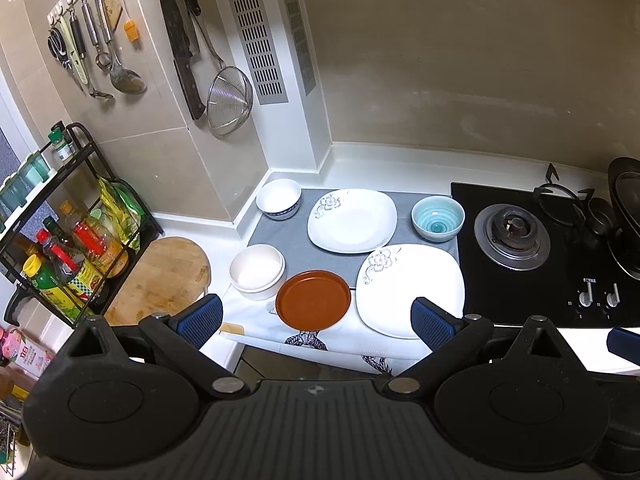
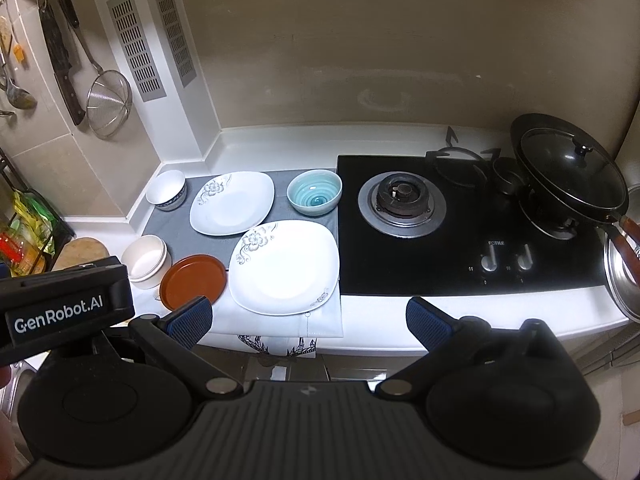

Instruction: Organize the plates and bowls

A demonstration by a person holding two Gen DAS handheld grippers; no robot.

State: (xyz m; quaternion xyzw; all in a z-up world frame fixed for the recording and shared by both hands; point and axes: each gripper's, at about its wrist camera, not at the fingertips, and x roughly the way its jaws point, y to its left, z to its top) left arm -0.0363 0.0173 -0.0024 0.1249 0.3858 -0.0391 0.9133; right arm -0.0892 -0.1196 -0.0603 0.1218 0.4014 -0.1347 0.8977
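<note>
Two white square floral plates lie on the counter, the far plate (image 1: 352,220) (image 2: 232,203) and the near plate (image 1: 410,290) (image 2: 285,267). A brown round plate (image 1: 313,300) (image 2: 193,283) lies at the near left. A blue bowl (image 1: 438,218) (image 2: 315,198), a white blue-rimmed bowl (image 1: 279,199) (image 2: 167,189) and a cream bowl (image 1: 257,272) (image 2: 145,263) stand around them. My left gripper (image 1: 316,324) is open and empty, above the counter's front edge. My right gripper (image 2: 308,322) is open and empty, in front of the near plate.
A black gas stove (image 2: 460,224) with a lidded wok (image 2: 568,172) is to the right. A spice rack (image 1: 68,236) and a round wooden board (image 1: 164,280) are to the left. Utensils and a strainer (image 1: 229,98) hang on the wall. A grey mat (image 1: 288,236) lies under the dishes.
</note>
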